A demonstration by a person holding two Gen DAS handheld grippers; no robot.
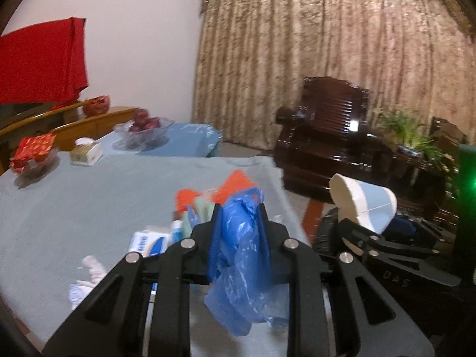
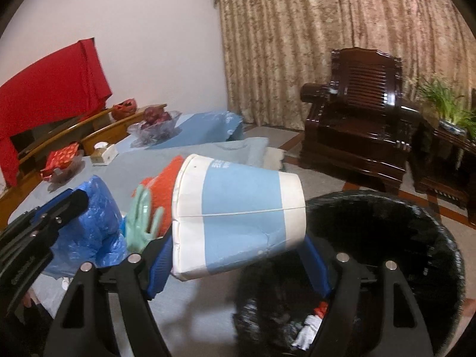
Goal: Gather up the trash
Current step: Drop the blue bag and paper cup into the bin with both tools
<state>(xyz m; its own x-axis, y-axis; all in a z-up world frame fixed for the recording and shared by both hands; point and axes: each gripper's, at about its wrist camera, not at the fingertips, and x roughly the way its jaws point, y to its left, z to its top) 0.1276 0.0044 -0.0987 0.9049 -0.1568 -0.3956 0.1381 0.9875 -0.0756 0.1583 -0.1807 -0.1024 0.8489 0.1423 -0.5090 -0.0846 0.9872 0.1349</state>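
My left gripper (image 1: 239, 211) is shut on a crumpled blue plastic bag (image 1: 244, 255), which hangs down between its blue pads above the grey-blue tablecloth (image 1: 89, 202). To its right, my right gripper (image 2: 238, 248) is shut on a white and light-blue paper cup (image 2: 238, 208) lying on its side; the same cup (image 1: 363, 205) shows in the left wrist view. A black-lined trash bin (image 2: 386, 238) with some scraps inside stands below and right of the cup. On the table lie an orange wrapper (image 2: 160, 184), a green glove (image 2: 142, 217), a white box (image 1: 148, 241) and a crumpled tissue (image 1: 92, 267).
Further back on the table are a glass fruit bowl (image 1: 142, 128), a tissue box (image 1: 86, 151) and a dish with a red packet (image 1: 32, 151). A dark wooden armchair (image 2: 357, 119) and a potted plant (image 1: 410, 136) stand beyond the table's right edge, before curtains.
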